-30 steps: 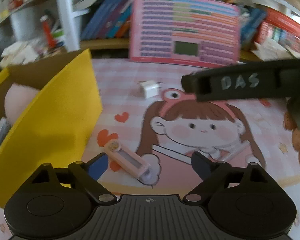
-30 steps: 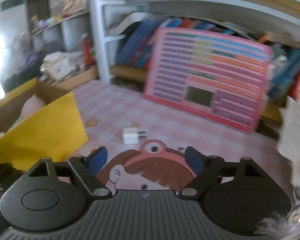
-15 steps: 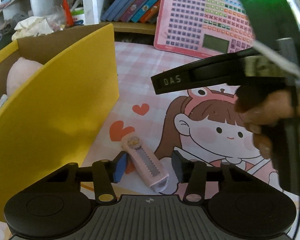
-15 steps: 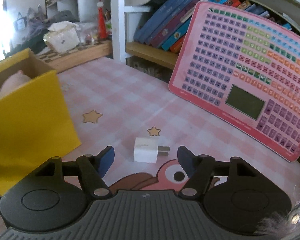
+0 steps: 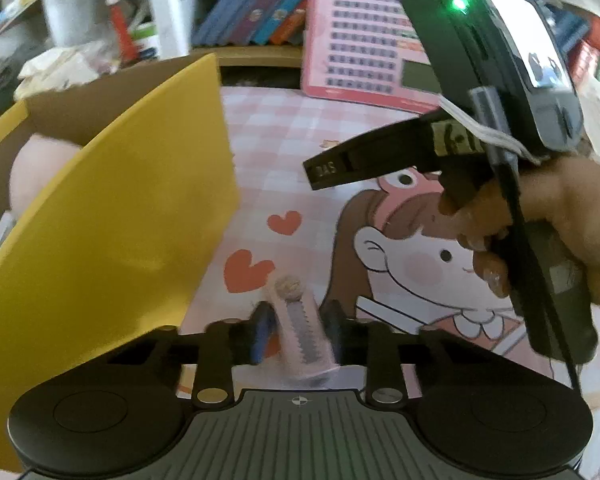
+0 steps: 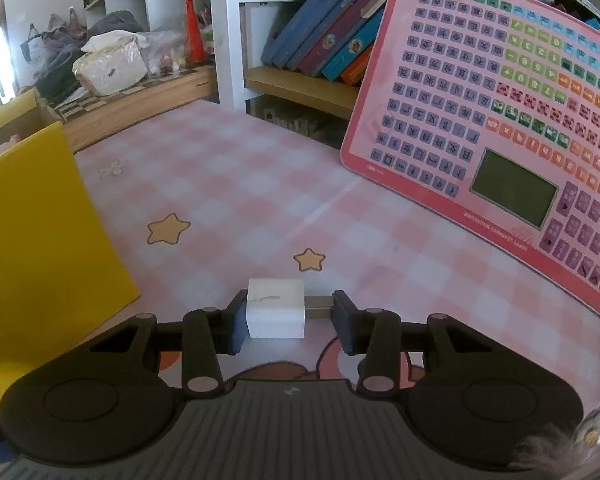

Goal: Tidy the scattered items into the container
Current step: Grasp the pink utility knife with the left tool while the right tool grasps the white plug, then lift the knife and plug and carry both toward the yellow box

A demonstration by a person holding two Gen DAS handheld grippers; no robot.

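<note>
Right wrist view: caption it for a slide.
Right gripper closing on a white charger plug lying on the pink mat.

Left gripper (image 5: 296,326) narrowed, right gripper (image 6: 290,322) wider — both low, a hand (image 5: 548,216) gripping the right's handle.

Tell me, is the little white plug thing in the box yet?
Not yet. The white charger lies flat on the pink mat, between the right gripper's jaws, beside the yellow box.

White charger (image 6: 275,307) glossy plastic, metal prongs; yellow box (image 6: 40,240) matt cardboard; mat (image 6: 284,200) smooth.
</note>
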